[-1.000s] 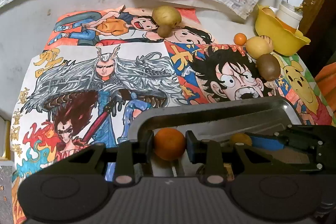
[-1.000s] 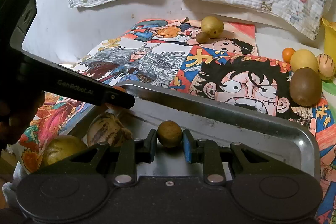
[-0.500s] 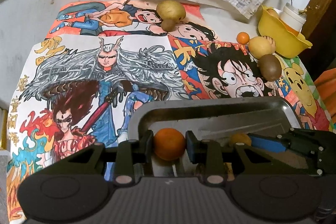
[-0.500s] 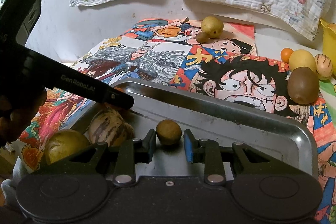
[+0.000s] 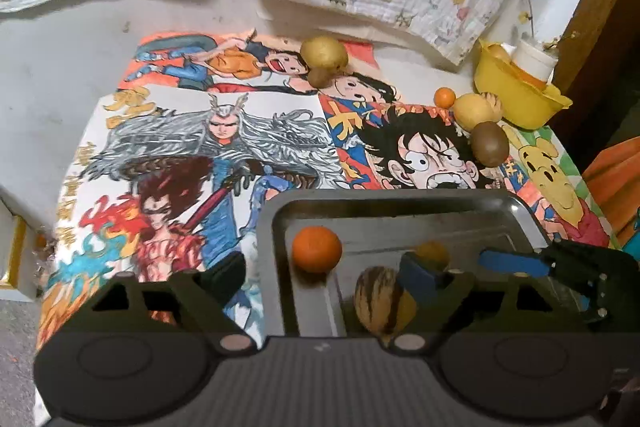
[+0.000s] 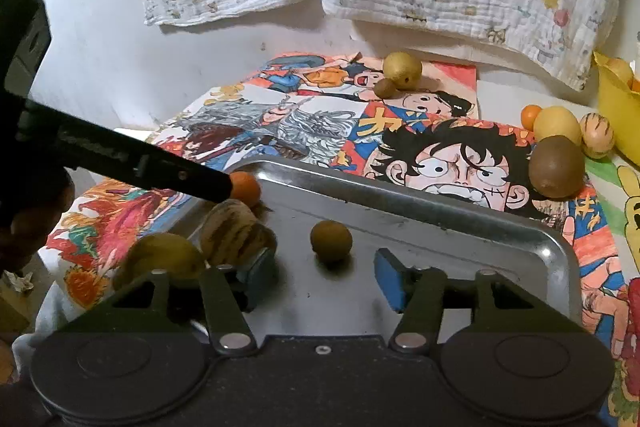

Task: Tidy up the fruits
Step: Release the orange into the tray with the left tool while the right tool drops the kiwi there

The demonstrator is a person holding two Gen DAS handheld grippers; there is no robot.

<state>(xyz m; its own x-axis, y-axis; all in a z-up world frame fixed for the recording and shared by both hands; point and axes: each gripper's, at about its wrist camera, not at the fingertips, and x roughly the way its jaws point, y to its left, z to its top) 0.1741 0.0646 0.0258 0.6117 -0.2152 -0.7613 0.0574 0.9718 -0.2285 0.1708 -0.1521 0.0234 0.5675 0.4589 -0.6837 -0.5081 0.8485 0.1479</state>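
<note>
A metal tray (image 5: 400,197) (image 6: 440,211) lies on the cartoon-print cloth. My left gripper (image 5: 320,277) is open; an orange (image 5: 316,249) (image 6: 245,188) rests free in the tray's near-left corner between its fingers. My right gripper (image 6: 326,277) is open over the tray; a small brown fruit (image 6: 331,241) sits free on the tray floor between its fingers. A striped melon (image 5: 378,301) (image 6: 234,235) and a yellow-green fruit (image 6: 160,265) also lie in the tray. The right gripper's blue pads (image 5: 514,263) show in the left wrist view.
On the cloth beyond the tray lie a kiwi (image 6: 557,166), a yellow fruit (image 6: 557,125), a striped fruit (image 6: 597,135), a small orange (image 6: 530,115), and a yellow-green fruit with a small brown one (image 6: 402,71). A yellow bowl (image 5: 516,95) stands at the far right. Cloths hang behind.
Both grippers have opened wide. The left let go of the orange and the right let go of the small brown fruit; both fruits now rest in the tray.
</note>
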